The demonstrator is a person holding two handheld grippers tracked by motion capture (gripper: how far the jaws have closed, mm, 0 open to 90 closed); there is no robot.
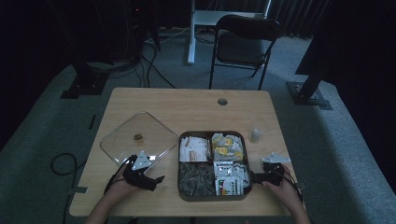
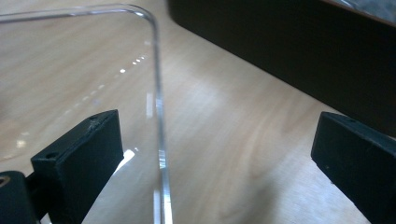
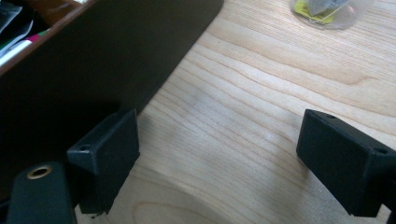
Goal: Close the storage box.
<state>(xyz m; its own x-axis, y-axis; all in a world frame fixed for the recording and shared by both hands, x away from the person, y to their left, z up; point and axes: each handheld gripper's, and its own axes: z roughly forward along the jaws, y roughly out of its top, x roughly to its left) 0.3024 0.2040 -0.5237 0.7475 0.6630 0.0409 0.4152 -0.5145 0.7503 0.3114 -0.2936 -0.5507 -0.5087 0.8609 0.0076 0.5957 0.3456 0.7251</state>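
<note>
Left tongs (image 1: 159, 179) rest on the light wooden counter (image 1: 196, 105), jaws wide apart, straddling the corner edge of the clear square plastic lid (image 2: 158, 100) just left of the dark brown four-compartment tray of packets (image 1: 247, 161); right tongs (image 1: 252, 177), jaws also spread and holding nothing, sit against the tray's right wall; a small clear plastic cup (image 1: 255, 135) stands just beyond the tray's right side.

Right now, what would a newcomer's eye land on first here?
The dark four-compartment tray packed with sachets, at the near middle of the light wooden table. Left of it lies a clear square plastic lid, its edge between the open left gripper. The open right gripper sits beside the tray's right wall.
</note>
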